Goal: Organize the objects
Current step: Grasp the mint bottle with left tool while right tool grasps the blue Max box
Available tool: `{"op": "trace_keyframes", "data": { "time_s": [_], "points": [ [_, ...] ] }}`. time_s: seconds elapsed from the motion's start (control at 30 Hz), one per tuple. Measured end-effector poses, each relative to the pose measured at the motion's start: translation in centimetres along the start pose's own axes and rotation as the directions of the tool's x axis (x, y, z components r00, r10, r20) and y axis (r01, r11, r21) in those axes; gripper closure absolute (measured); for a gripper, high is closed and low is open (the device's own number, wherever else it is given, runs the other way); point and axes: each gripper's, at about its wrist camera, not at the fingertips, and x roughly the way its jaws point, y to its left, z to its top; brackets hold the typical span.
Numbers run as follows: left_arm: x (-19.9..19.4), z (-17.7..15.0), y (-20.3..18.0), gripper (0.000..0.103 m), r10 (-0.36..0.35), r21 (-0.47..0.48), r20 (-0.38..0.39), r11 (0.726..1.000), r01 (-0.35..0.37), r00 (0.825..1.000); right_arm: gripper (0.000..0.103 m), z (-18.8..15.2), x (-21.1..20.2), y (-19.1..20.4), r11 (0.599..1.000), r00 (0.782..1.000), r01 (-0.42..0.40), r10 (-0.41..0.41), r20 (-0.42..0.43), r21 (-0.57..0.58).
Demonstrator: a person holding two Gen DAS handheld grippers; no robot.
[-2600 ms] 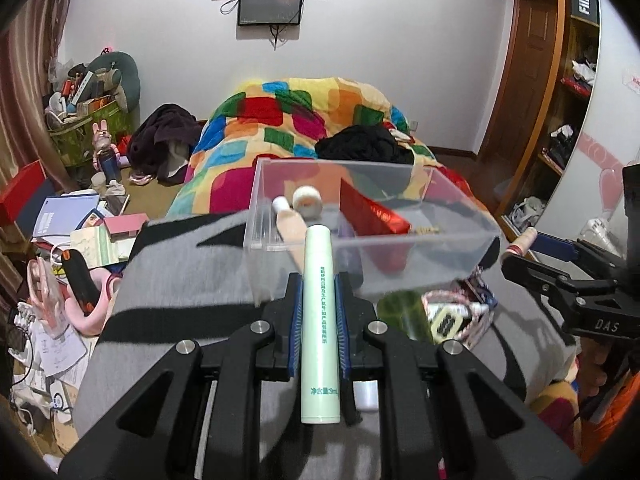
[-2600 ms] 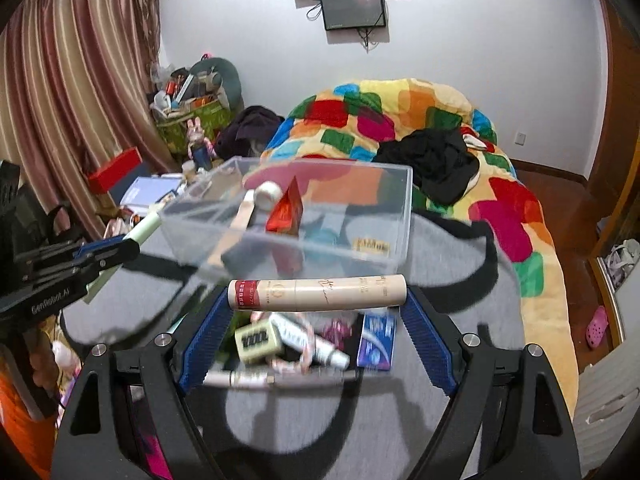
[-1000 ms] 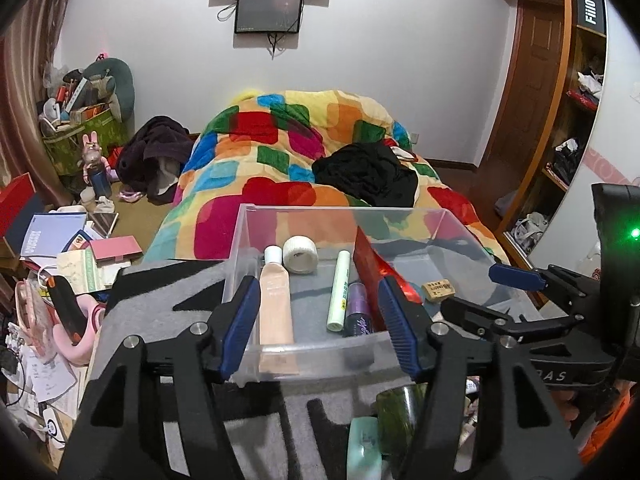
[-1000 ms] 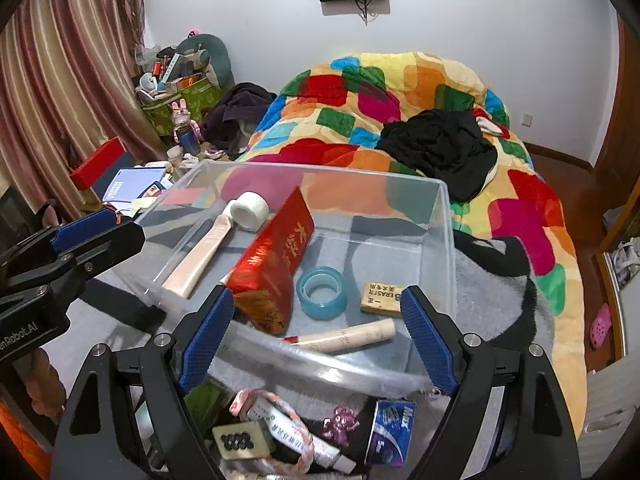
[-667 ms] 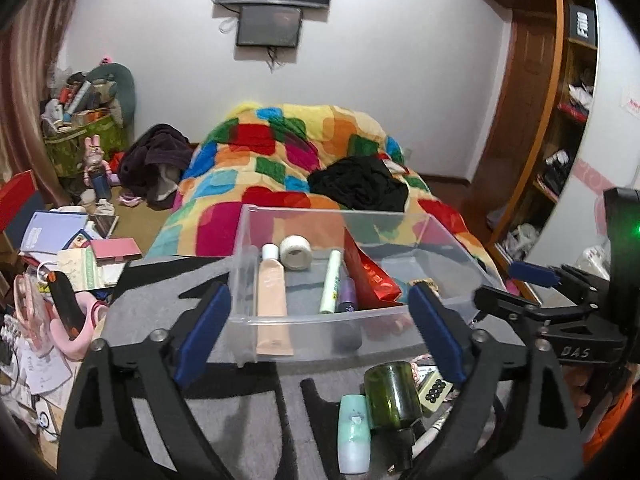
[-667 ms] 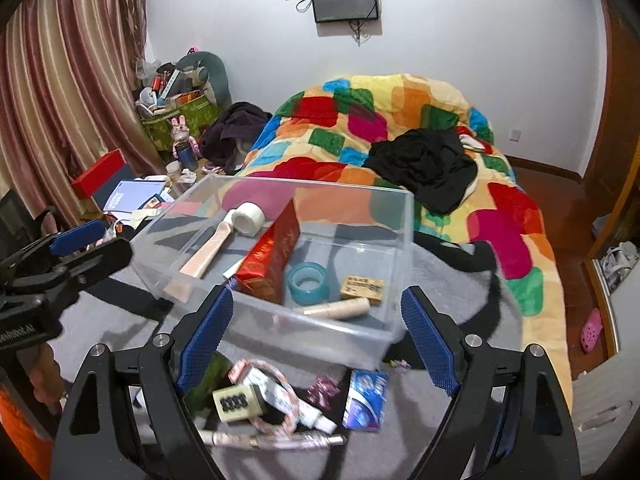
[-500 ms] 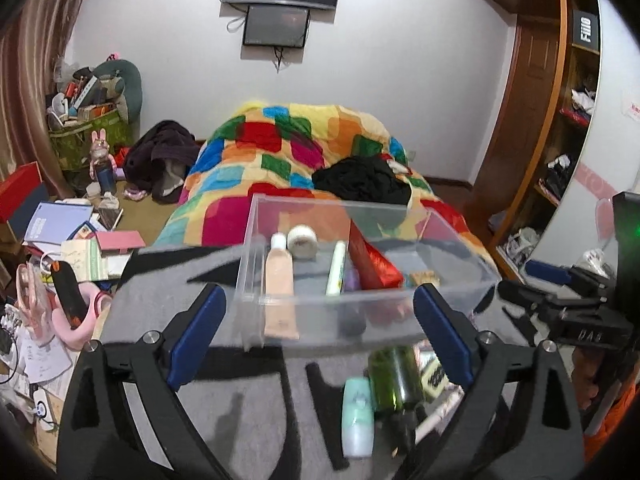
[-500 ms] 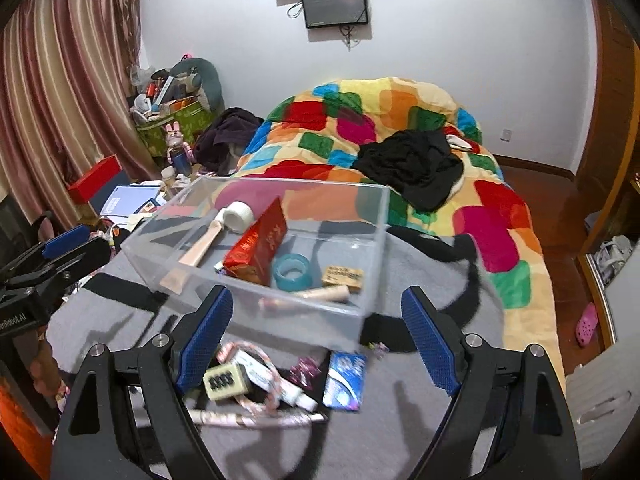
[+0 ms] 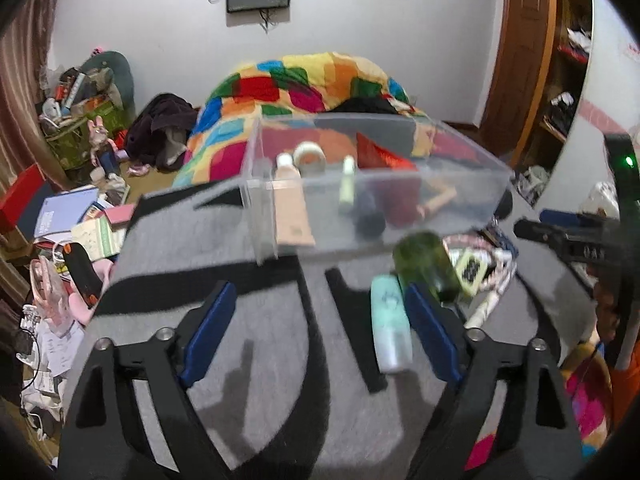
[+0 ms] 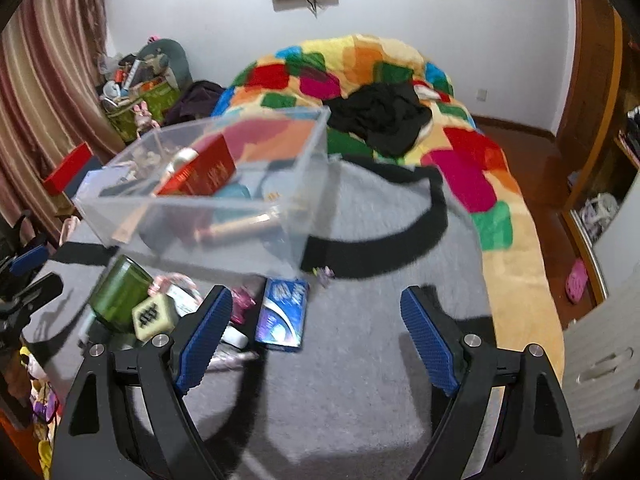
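Note:
A clear plastic box [image 9: 460, 184] [image 10: 304, 216] stands on a grey and black blanket [image 9: 248, 360]. It holds a beige tube [image 9: 290, 208], a tape roll [image 9: 309, 156], a pale green tube [image 9: 347, 188], a red packet [image 10: 200, 174] and a cream tube [image 10: 240, 226]. In front lie a mint bottle [image 9: 390, 324], a green jar [image 9: 424, 264] [image 10: 120, 294], a combination lock [image 10: 154, 318] and a blue packet [image 10: 282, 312]. My left gripper [image 9: 316, 330] is open and empty, low over the blanket, its right finger beside the mint bottle. My right gripper [image 10: 316, 334] is open and empty, right of the blue packet.
A bed with a patchwork quilt [image 10: 380, 76] and black clothes [image 10: 380, 114] lies behind the box. Books and clutter [image 9: 76, 220] cover the floor at left. Wooden shelves [image 9: 560, 80] and a door stand at right.
Both grippers let their tubes go into the box, then drew back and dropped low over the blanket. The loose items in front of the box now sit close to the fingers.

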Motion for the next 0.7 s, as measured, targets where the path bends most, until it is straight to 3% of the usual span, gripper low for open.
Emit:
{"op": "trace_keyframes", "data": {
  "time_s": [0.3,0.43,0.5,0.57,0.7],
  "points": [
    [1.8,-1.6,-1.4,0.028,-0.08,0.029,-0.077,0.996,0.083,0.994,0.036,-0.4,1.5,0.2,0.999,0.998,-0.036,0.035,-0.048,-0.011],
    [3.1,-1.7,-2.0,0.03,-0.085,0.029,-0.125,0.996,0.089,0.989,0.051,-0.4,2.3,0.6,0.999,0.997,-0.03,0.028,-0.078,-0.026],
    [3.3,-1.5,-2.3,0.03,-0.07,0.033,-0.121,0.997,0.075,0.99,0.051,-0.4,2.7,0.9,0.999,0.996,-0.03,0.028,-0.089,-0.031],
    [3.6,-1.2,-2.4,0.035,-0.071,0.031,-0.123,0.997,0.075,0.99,0.053,-0.3,2.7,1.1,0.999,0.996,-0.026,0.022,-0.09,-0.04],
    [4.0,-1.0,-2.4,0.045,-0.059,0.024,-0.116,0.998,0.062,0.991,0.068,-0.4,2.9,2.2,0.995,0.996,0.0,-0.008,-0.089,-0.095]
  ]
}}
